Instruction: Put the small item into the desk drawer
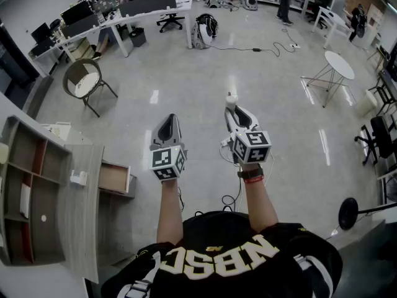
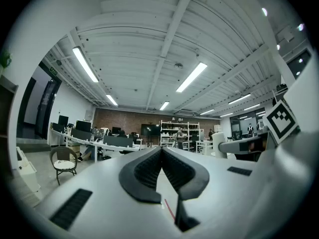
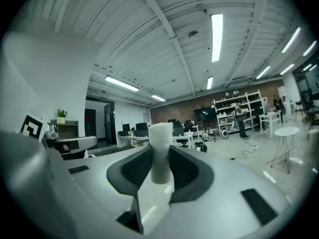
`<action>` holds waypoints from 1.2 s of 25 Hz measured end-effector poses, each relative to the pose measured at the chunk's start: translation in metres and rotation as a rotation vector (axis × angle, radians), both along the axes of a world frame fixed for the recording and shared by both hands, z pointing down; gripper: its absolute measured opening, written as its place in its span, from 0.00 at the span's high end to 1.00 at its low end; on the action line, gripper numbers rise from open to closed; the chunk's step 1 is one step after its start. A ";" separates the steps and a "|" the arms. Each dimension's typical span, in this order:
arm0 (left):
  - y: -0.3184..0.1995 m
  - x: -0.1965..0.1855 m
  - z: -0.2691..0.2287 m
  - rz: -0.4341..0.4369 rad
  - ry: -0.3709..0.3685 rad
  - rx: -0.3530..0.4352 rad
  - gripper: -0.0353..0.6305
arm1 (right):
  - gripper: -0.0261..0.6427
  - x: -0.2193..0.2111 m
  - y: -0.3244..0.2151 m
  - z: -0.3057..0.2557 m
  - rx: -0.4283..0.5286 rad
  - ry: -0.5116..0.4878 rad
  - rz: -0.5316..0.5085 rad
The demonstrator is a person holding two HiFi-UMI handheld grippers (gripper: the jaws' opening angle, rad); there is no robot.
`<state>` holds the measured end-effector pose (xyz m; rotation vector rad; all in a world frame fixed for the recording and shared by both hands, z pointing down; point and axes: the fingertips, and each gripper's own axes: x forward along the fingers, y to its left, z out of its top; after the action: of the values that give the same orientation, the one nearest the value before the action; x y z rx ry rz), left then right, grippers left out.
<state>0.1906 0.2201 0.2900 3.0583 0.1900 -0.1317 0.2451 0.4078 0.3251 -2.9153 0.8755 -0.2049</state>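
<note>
My right gripper point(image 3: 160, 158) is shut on a small white cylinder point(image 3: 160, 141) that stands upright between its black pads and sticks out above them. In the head view the right gripper point(image 1: 230, 99) is held out over the floor at the centre, with the white item at its tip. The left gripper point(image 1: 170, 119) is beside it on the left, its jaws shut together on nothing point(image 2: 161, 152). The grey desk point(image 1: 87, 210) is at the lower left, and its drawer point(image 1: 115, 177) is pulled open toward the grippers, well below and left of them.
Open shelving point(image 1: 25, 197) stands behind the desk. A round-seated chair point(image 1: 84, 82) is at the far left, long work desks point(image 1: 124, 14) at the back, a white round table point(image 1: 338, 64) at the right, a black office chair point(image 1: 378, 135) and a black stand point(image 1: 347, 213) nearer.
</note>
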 end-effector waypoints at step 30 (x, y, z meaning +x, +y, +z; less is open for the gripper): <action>-0.307 -0.150 0.027 -0.615 -0.031 0.016 0.93 | 0.79 -0.098 -0.429 0.029 -0.090 -0.022 -0.846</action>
<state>0.0410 -0.0869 0.3171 3.0151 -0.7560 -0.1131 0.1468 -0.0209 0.3545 -2.4038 2.0731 -0.3273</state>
